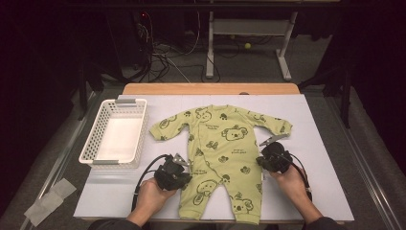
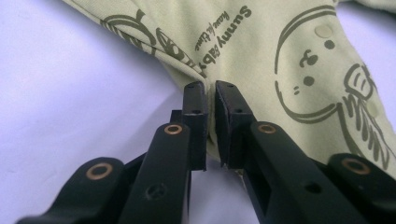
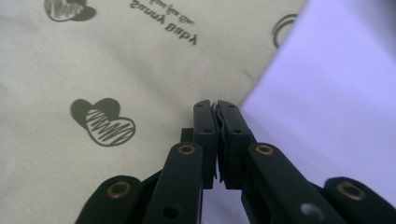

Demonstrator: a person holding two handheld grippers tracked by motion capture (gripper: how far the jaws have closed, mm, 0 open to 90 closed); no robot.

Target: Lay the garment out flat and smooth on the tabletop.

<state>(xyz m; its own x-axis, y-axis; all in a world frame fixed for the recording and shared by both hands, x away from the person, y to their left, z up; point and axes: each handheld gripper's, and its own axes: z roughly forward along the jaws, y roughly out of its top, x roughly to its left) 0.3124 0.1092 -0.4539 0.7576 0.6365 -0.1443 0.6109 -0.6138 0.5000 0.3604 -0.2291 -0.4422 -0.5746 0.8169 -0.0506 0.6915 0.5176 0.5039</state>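
A light green baby romper [image 1: 222, 143] with dark koala and heart prints lies flat, front up, on the white table cover [image 1: 316, 143]. My left gripper [image 1: 186, 166] sits at the romper's left side edge near the hip. In the left gripper view its jaws [image 2: 210, 86] are pinched on the hem of the green cloth [image 2: 261, 42], with fabric showing between them. My right gripper [image 1: 262, 160] is at the romper's right side edge. The right gripper view has its jaws [image 3: 216, 105] pressed together on the thin cloth edge [image 3: 93, 56] where it meets the white cover.
An empty white plastic basket [image 1: 115, 132] stands at the left of the table. The wooden table edge [image 1: 210, 88] runs along the back. Bare white cover lies right of the romper and in front of the basket. Cables and a desk frame are on the floor beyond.
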